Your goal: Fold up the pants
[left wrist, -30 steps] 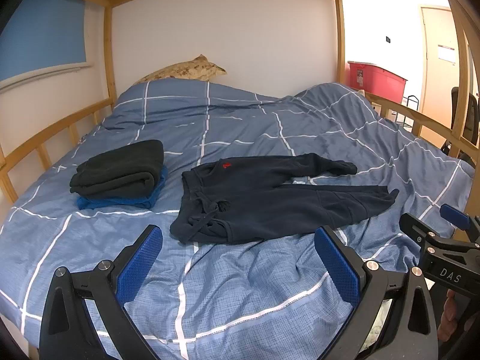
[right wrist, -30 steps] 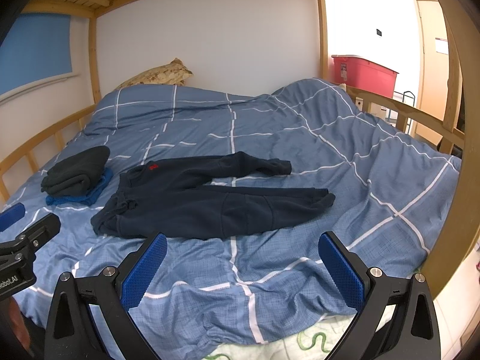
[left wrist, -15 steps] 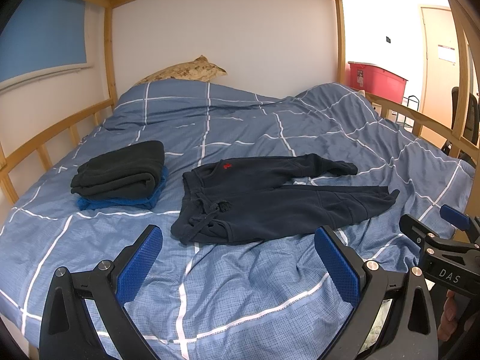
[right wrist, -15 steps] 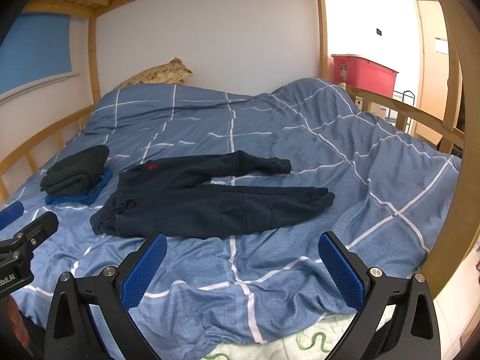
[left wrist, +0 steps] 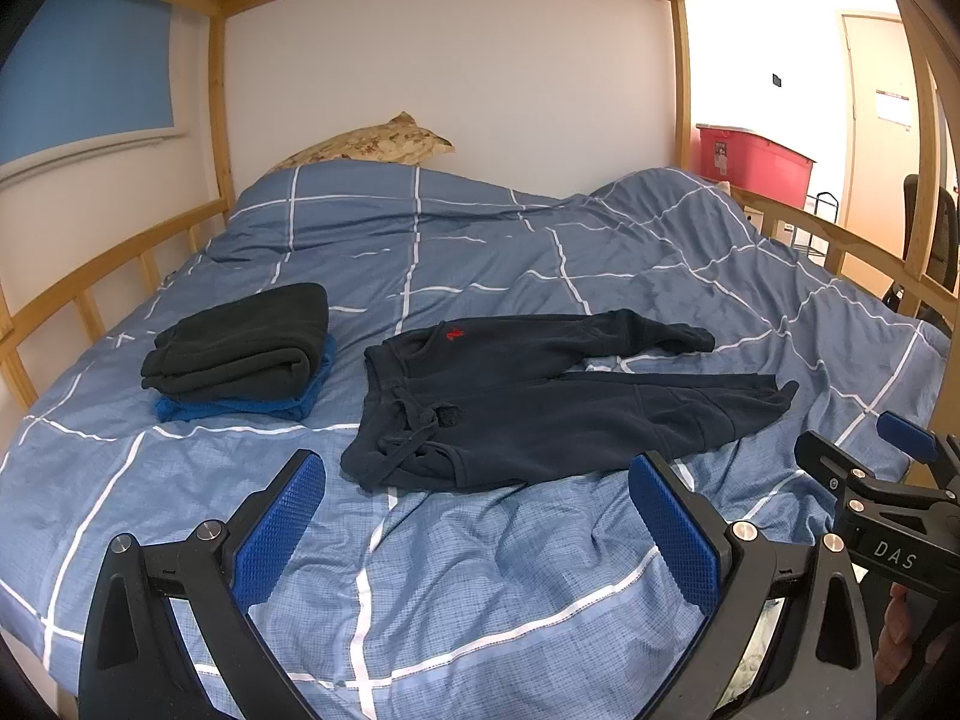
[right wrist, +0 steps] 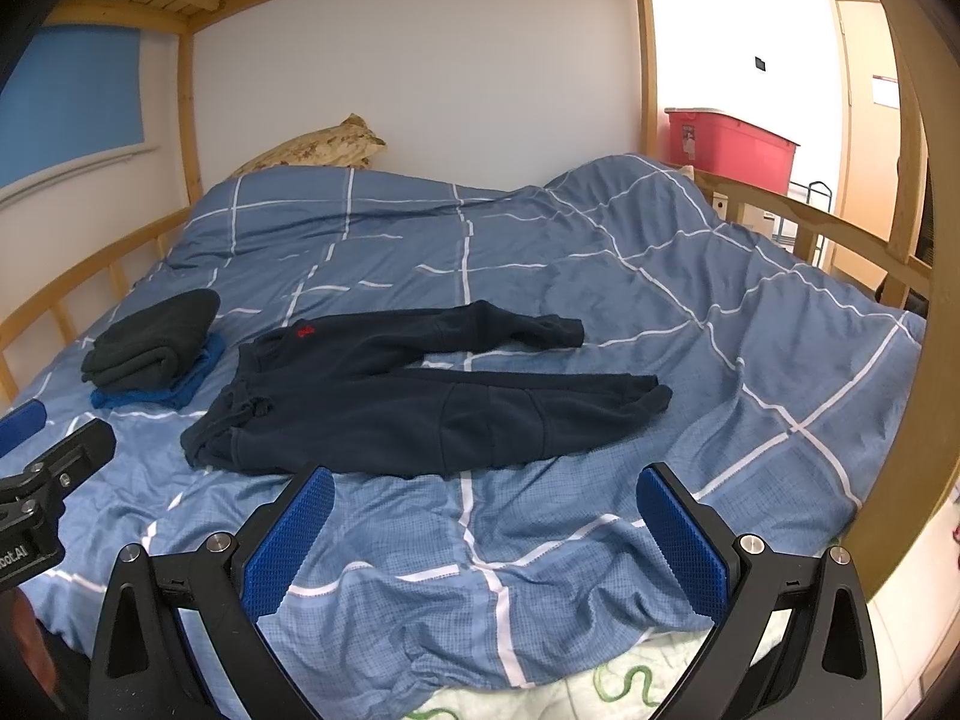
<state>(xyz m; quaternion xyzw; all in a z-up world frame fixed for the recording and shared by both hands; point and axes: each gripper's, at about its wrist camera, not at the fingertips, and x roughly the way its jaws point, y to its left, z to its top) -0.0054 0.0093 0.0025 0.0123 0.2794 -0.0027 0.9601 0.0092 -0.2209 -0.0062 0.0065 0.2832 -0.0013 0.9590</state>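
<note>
Dark navy pants (left wrist: 540,402) with a small red logo lie spread on the blue checked duvet (left wrist: 480,570), waistband to the left, both legs pointing right; they also show in the right wrist view (right wrist: 408,402). My left gripper (left wrist: 477,531) is open and empty, held above the duvet's near edge, short of the waistband. My right gripper (right wrist: 489,540) is open and empty, near the front edge below the legs. Each gripper shows at the side of the other's view.
A folded black garment (left wrist: 240,342) rests on a folded blue one (left wrist: 240,405) left of the pants. A patterned pillow (left wrist: 372,141) lies at the head. Wooden bunk rails (left wrist: 90,282) run along both sides. A red bin (left wrist: 756,165) stands beyond the right rail.
Both views have shifted very slightly; the pants and grippers stay as they were, both grippers still open.
</note>
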